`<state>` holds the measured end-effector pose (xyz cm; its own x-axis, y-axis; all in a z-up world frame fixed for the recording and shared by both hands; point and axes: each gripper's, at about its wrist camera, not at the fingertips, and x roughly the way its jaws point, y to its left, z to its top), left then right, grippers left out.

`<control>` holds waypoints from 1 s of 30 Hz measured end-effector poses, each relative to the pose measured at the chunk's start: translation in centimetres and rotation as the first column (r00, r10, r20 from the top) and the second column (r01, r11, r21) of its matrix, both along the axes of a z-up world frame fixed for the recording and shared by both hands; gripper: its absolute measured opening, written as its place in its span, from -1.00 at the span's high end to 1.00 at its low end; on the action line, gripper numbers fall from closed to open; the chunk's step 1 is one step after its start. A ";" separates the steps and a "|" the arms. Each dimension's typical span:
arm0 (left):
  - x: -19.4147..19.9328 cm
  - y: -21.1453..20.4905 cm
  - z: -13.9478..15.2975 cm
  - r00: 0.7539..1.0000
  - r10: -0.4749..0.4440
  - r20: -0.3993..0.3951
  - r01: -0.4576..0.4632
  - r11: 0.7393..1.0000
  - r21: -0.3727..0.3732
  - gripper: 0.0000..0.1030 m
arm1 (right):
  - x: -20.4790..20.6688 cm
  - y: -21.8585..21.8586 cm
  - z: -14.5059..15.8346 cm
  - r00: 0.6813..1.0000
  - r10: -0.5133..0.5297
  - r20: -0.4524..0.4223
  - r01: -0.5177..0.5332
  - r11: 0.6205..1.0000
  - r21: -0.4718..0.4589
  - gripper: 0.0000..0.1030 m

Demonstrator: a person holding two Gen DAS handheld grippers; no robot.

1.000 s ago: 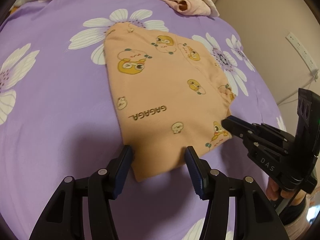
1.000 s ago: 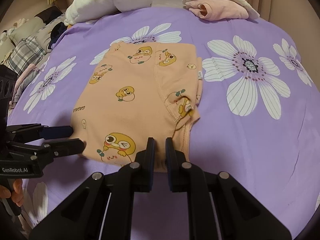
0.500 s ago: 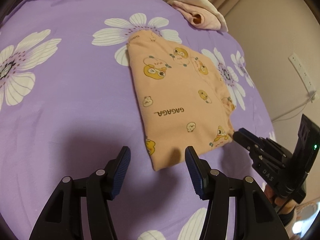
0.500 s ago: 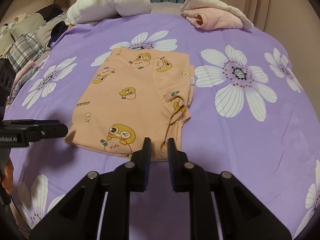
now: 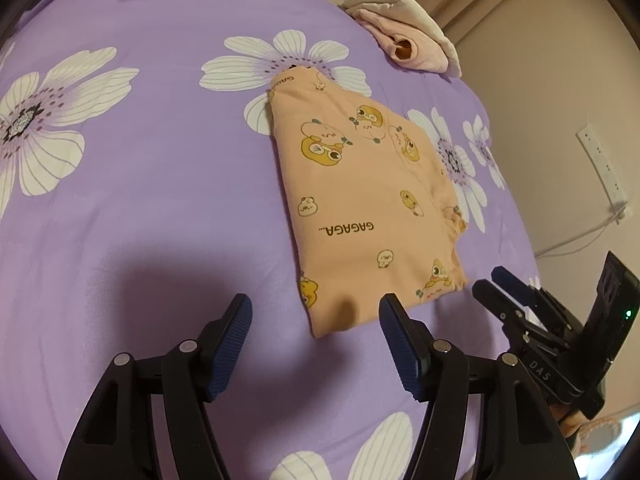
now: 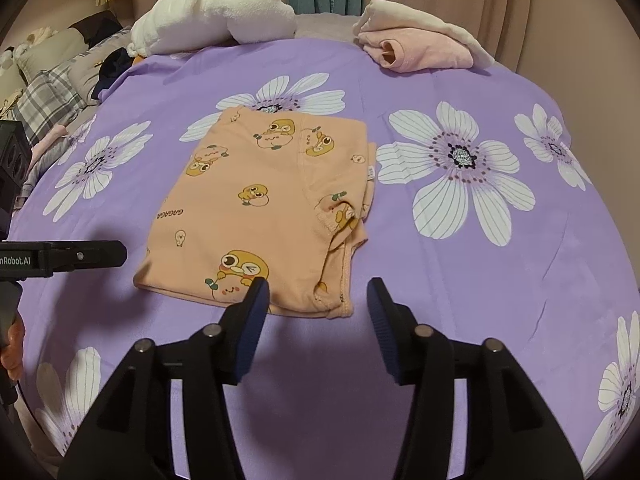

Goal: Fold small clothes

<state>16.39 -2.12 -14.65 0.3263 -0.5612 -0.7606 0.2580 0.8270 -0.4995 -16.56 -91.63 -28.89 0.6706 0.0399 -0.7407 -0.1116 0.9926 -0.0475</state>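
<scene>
A small orange garment printed with cartoon ducks lies folded flat on the purple flowered bedspread. In the right wrist view the same garment shows a sleeve tucked over its right side. My left gripper hovers just short of the garment's near corner, its jaws opening with nothing between them. My right gripper hangs over the garment's near hem, jaws opening, pads clear of the cloth. Each gripper also shows in the other's view: the right gripper at the garment's right corner, the left gripper at its left edge.
A folded pink and cream garment lies at the far edge of the bed. A white rolled towel sits at the back left, with plaid bedding beyond. A wall with a power strip lies to the right.
My right gripper was shut on the garment's near hem; it has let go, opened wide and backed off. The left gripper drew back from the near corner and opened slightly more.
</scene>
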 end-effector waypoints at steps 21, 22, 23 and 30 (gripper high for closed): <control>0.7 -0.2 -0.5 1.000 0.006 -0.026 -0.006 1.000 -0.007 -0.25 | 0.8 -0.5 0.1 0.999 -0.026 -0.022 0.027 0.999 0.042 -0.34; 0.8 -0.2 -0.5 1.000 0.005 -0.028 -0.005 1.000 -0.007 -0.25 | 0.9 -0.5 0.1 0.999 -0.026 -0.022 0.027 0.999 0.042 -0.35; 0.8 -0.2 -0.6 1.000 0.005 -0.029 -0.005 1.000 -0.006 -0.25 | 1.0 -0.5 0.0 0.999 -0.026 -0.023 0.027 0.999 0.042 -0.36; 1.6 -0.4 -1.1 0.999 0.001 -0.053 -0.002 1.000 -0.024 -0.25 | 1.9 -0.8 -0.3 0.999 -0.022 -0.047 0.025 0.998 0.057 -0.40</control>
